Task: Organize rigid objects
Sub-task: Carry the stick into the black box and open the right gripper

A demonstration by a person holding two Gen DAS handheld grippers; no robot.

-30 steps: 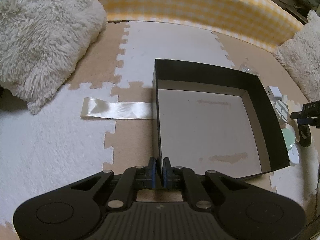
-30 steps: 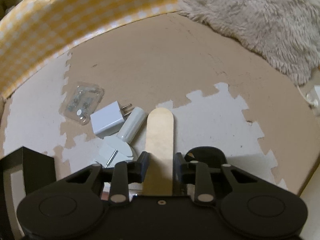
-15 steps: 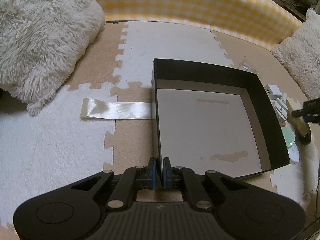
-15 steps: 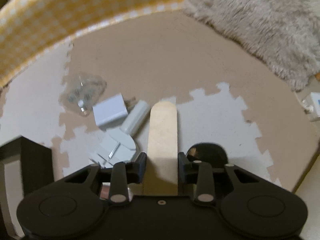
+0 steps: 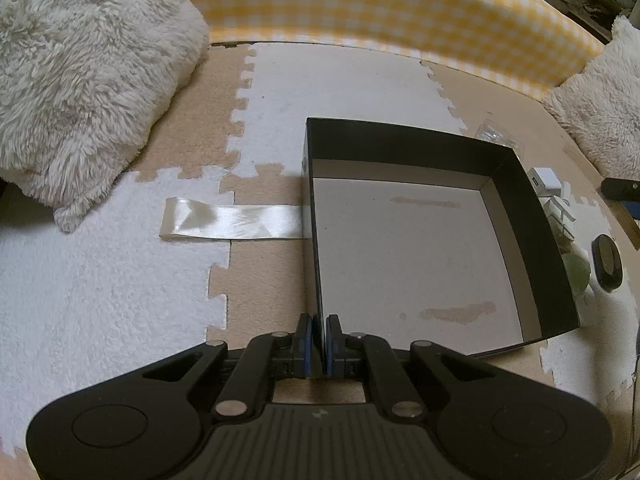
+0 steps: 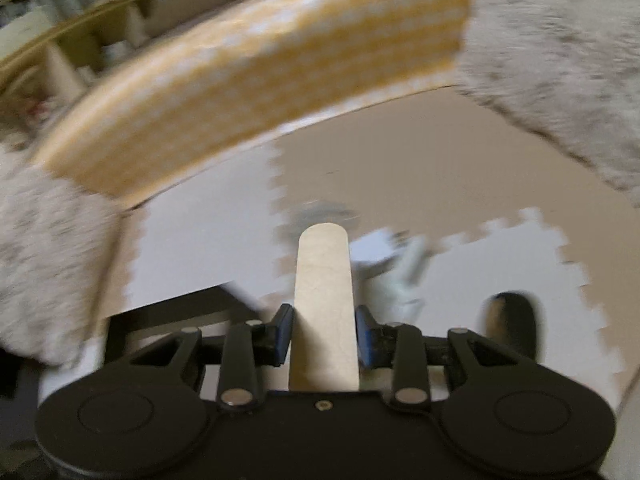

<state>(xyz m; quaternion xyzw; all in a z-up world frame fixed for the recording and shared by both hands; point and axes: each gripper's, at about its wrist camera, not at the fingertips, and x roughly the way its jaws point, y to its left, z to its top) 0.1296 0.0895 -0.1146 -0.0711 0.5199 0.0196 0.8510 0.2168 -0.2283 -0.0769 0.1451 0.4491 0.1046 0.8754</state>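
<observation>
An open black box [image 5: 516,216] with a bare grey floor lies on the mat. My left gripper [image 5: 319,340] is shut on the box's near-left wall. My right gripper [image 6: 324,328] is shut on a flat wooden stick [image 6: 323,280] and holds it lifted above the mat; this view is blurred. The box's dark corner [image 6: 180,312] shows at lower left there. A white charger [image 5: 544,180], a white plug [image 5: 560,212], a pale green disc [image 5: 576,272] and a black oval object [image 5: 608,258] lie right of the box.
Fluffy white cushions lie at far left [image 5: 80,80] and far right [image 5: 600,120]. A yellow checked barrier [image 5: 380,12] bounds the far side. A shiny tape strip [image 5: 232,222] lies left of the box. A clear packet [image 5: 492,134] lies behind it.
My right gripper has lifted the wooden stick off the mat and swung left toward the box, blurring its view. The left gripper and box have stayed still.
</observation>
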